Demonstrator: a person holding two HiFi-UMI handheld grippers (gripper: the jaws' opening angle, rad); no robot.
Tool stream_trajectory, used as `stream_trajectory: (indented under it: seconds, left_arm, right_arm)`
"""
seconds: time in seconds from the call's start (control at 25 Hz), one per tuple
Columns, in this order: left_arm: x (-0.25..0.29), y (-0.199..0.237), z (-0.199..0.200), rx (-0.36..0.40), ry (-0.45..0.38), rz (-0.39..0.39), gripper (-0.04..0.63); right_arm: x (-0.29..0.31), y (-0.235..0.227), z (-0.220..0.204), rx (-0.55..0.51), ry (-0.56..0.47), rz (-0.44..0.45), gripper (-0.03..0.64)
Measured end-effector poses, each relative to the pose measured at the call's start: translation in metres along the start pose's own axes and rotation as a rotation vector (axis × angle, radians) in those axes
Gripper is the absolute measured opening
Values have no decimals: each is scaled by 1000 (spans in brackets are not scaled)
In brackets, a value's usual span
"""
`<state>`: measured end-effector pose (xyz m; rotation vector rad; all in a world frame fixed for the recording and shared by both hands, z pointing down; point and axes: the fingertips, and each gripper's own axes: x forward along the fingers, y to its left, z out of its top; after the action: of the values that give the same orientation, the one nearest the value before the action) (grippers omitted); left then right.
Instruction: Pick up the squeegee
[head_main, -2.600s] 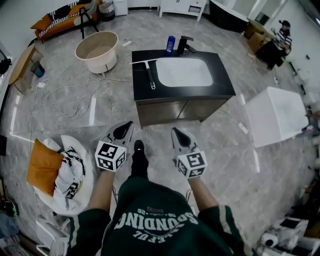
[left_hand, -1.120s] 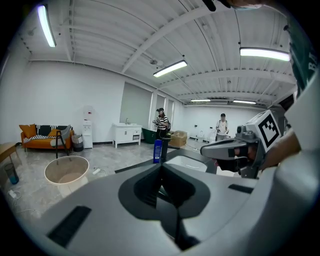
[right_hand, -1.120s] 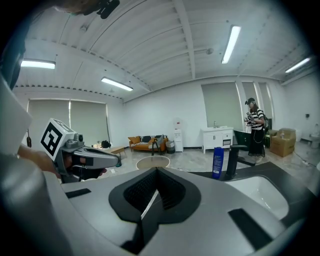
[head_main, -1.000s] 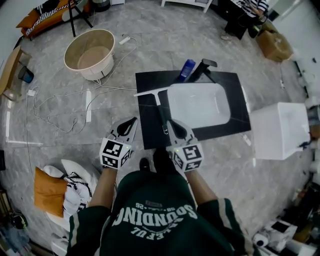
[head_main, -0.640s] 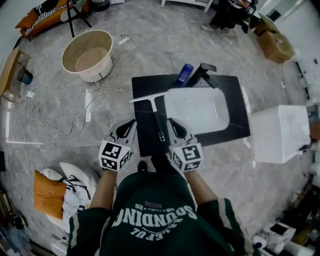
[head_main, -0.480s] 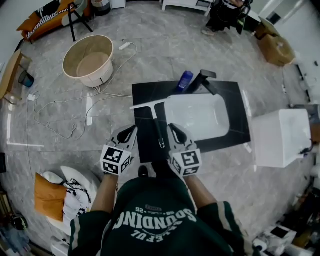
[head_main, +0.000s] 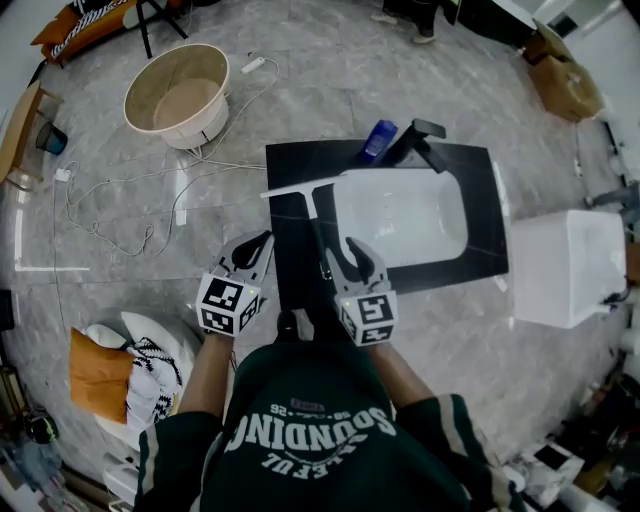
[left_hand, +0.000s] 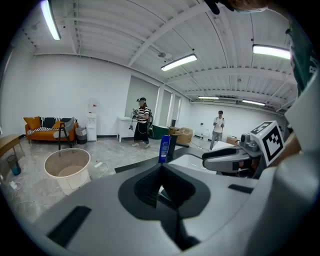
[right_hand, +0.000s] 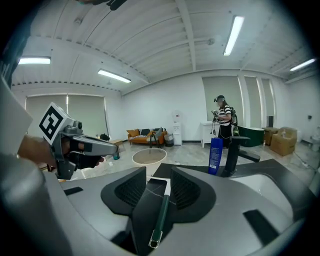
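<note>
Reaching looks all but finished, though no grasp is made: the squeegee (head_main: 316, 228) lies flat on the black table (head_main: 289, 262) just left of the sink (head_main: 346, 214), blade at the far end, handle running toward the person. The right hand-held gripper (head_main: 344, 258) has its jaws opening, and the handle shows between them with neither pad pressing on it. The left hand-held gripper (head_main: 252, 250), further left of the sink, is pressed together and empty. Closing on the handle and lifting are left to do.
</note>
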<state>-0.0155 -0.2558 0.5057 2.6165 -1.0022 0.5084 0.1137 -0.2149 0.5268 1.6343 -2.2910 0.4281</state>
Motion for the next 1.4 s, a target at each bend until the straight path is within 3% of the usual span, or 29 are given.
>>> stream_trajectory:
  seconds: [0.76,1.4]
  left_arm:
    - [-3,13,-54,-118,78,61,2]
    - [-15,31,-80,-200,106,140,2]
  right_arm:
    - [48,3,-73,14,198,11,166]
    - [135,-17,-83,43,323,-20,167]
